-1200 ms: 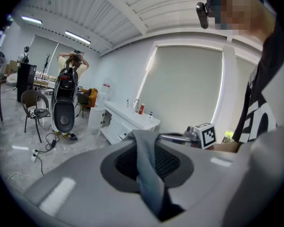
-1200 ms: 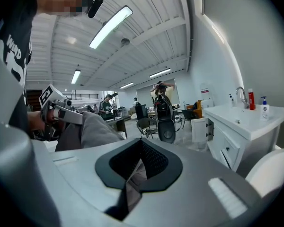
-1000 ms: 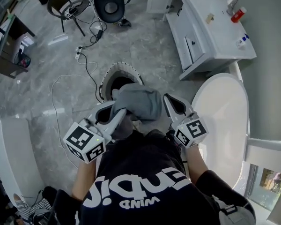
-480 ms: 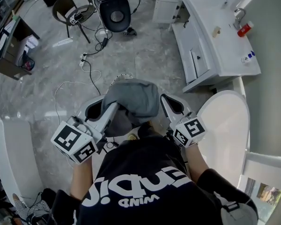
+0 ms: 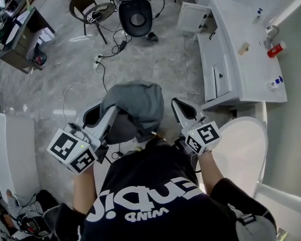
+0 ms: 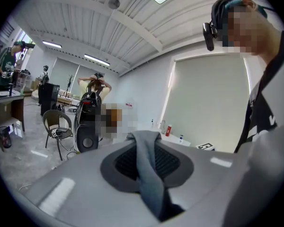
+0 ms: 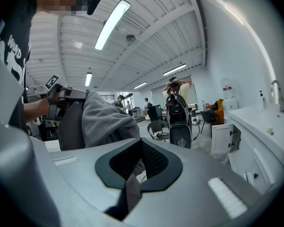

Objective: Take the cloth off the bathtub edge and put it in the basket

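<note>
A grey cloth [image 5: 133, 107] hangs bunched over the tips of my left gripper [image 5: 115, 113], which is shut on it. In the left gripper view a fold of the cloth [image 6: 149, 174] runs down between the closed jaws of the left gripper [image 6: 146, 137]. My right gripper [image 5: 177, 104] is held beside the cloth on its right, jaws together with nothing between them. From the right gripper [image 7: 141, 142] the cloth [image 7: 102, 122] shows at the left. The white bathtub [image 5: 241, 149] lies at the lower right. No basket shows; the cloth covers the floor ahead of me.
A white vanity counter [image 5: 241, 69] with a red bottle [image 5: 276, 49] runs along the right. A black stool [image 5: 135, 14] and a round chair [image 5: 93, 6] stand at the back. Cables [image 5: 103, 67] trail over the grey floor. A white fixture [image 5: 7, 144] stands at the left.
Both grippers and the cloth have moved away from the tub. The basket that showed just beyond the cloth a second ago is now hidden behind it. The left grip is unchanged.
</note>
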`<state>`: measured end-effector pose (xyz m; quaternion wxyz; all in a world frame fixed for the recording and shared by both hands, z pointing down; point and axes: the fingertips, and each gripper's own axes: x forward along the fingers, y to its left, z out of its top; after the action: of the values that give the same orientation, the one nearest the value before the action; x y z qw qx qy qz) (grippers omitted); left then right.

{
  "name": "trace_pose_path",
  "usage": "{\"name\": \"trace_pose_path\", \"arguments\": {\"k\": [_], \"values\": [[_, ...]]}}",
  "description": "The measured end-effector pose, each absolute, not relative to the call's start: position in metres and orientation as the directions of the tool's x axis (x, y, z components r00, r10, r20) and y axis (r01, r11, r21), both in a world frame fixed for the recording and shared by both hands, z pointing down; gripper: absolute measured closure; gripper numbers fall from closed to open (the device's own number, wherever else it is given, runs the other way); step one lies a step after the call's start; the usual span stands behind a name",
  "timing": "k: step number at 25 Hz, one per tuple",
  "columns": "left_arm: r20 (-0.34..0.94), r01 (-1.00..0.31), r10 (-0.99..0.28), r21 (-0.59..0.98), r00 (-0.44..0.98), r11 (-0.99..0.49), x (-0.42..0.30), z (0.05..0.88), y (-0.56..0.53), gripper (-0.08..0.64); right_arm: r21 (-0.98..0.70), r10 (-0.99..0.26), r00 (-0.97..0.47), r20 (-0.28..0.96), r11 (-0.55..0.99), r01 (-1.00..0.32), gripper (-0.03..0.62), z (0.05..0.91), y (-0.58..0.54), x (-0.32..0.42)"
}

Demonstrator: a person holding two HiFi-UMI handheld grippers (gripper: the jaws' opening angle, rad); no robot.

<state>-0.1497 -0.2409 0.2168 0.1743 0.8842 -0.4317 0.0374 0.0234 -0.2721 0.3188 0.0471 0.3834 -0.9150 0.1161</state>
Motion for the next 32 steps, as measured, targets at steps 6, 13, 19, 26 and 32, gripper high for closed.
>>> {"name": "trace_pose_path", "arguments": {"k": [6,13,19,26,32], "values": [[0.219,-0.813,-0.792,0.290,0.570,-0.505,-0.162,0.215,-0.252,0.511,-0.197,-0.657,-0.733,0.178,0.706,-0.680,0.583,0.329,-0.292,0.022],[0.220,-0.811,-0.787,0.279,0.576,-0.515,-0.179,0.210,-0.270,0.511,-0.195,-0.673,-0.724,0.151,0.698,-0.689,0.583,0.323,-0.311,0.005],[0.198,-0.773,-0.753,0.275,0.627,-0.571,-0.189,0.199,-0.282,0.511,-0.175,-0.701,-0.699,0.143,0.677,-0.715,0.583,0.314,-0.318,-0.012],[0.200,-0.742,-0.718,0.268,0.667,-0.614,-0.184,0.214,-0.288,0.511,-0.155,-0.718,-0.679,0.150,0.661,-0.734,0.583,0.316,-0.320,-0.018],[0.191,-0.735,-0.715,0.287,0.673,-0.615,-0.198,0.220,-0.289,0.511,-0.150,-0.710,-0.684,0.169,0.667,-0.730,0.583,0.317,-0.318,-0.035]]}}
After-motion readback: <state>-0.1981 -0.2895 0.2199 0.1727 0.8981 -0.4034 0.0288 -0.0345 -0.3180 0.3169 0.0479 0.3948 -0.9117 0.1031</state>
